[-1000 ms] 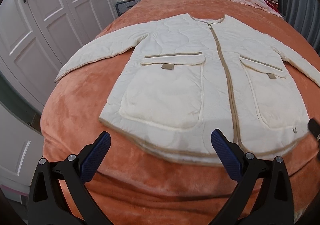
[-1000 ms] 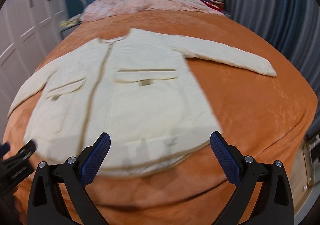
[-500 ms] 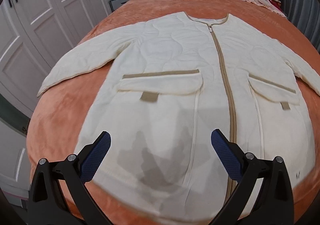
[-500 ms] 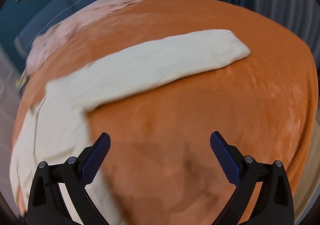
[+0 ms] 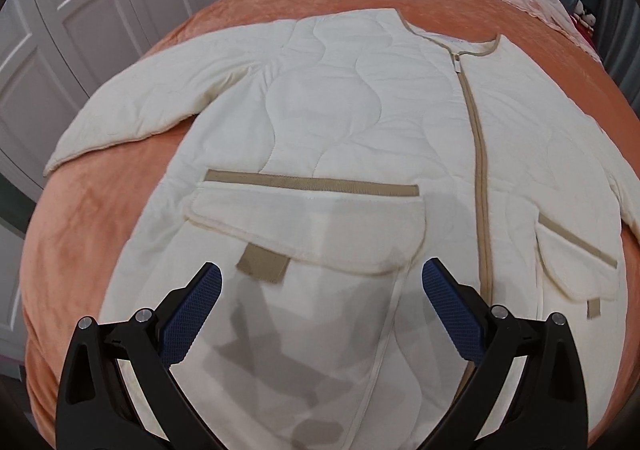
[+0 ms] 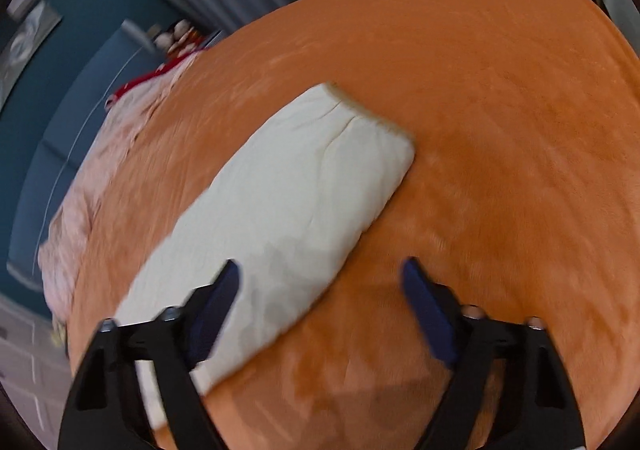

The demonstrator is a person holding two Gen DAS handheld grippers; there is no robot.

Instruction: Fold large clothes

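Both views have closed in within the last second: the left view, which took in the whole jacket (image 5: 360,153) from beyond its hem, now hangs low over the left pocket (image 5: 308,226), and the right view has swung off the body, rolled, and now looks along the right sleeve (image 6: 280,217) toward its cuff (image 6: 368,117) at 1 o'clock. That suggests the fold is only starting, with the right side going for the sleeve first. The jacket lies flat, zipped and face up on the orange bedspread (image 5: 100,217), both sleeves spread outward, nothing yet folded. The left gripper (image 5: 320,290) stands wide and empty above the pocket, its shadow on the fabric at 6 o'clock. The right gripper (image 6: 320,290) has its jaws closing from full spread; the sleeve's edge lies under the left finger, but blur hides whether it touches, and nothing is pinched yet.
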